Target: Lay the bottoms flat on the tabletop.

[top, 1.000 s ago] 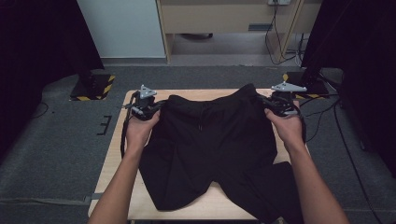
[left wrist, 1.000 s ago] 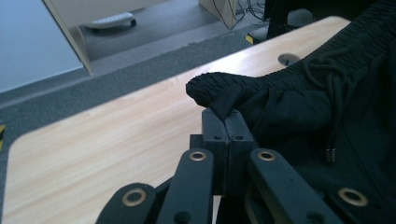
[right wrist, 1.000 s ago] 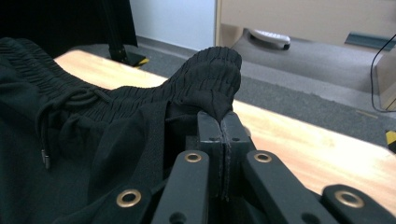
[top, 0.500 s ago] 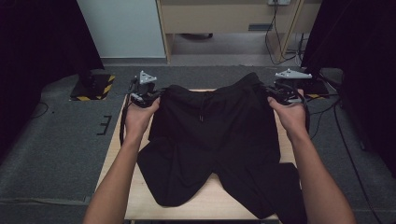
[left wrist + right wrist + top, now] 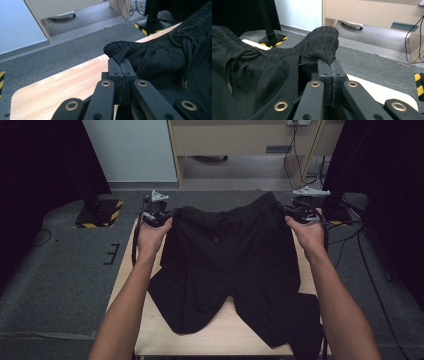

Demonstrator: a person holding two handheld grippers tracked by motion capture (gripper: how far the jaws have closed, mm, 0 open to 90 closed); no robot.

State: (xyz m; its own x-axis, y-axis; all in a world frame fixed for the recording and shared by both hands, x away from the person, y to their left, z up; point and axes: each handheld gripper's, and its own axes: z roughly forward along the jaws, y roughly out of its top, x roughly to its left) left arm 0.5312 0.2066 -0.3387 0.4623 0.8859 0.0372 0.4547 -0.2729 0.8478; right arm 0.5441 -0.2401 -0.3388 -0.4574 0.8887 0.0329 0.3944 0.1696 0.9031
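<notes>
Two forearms of mine come in from the near edge of the high view, and between them a pair of black shorts [image 5: 235, 265] lies on the wooden desk [image 5: 220, 332]. The shorts' long axis runs from me to the far side: leg openings point toward me, elastic waistband away from me. The right leg hangs over the near right corner of the desk, where its hem is cut off by the picture's edge and black on black is hard to read. Farther out, my left claw [image 5: 165, 216] is pressed together on the left end of the waistband; in the left gripper view its jaws meet with a fold of ribbed fabric pinched at their tips. My right claw [image 5: 295, 212] is likewise clamped on the right end of the waistband, which bunches up over the jaws in the right gripper view. The drawstring [image 5: 186, 53] dangles at the waist's middle, its metal-tipped ends loose on the cloth. Beyond the desk lie grey carpet, a black stand base with yellow-black stripes [image 5: 99, 211], cables, and pale cabinets [image 5: 235, 140]. Dark curtains close both sides.
</notes>
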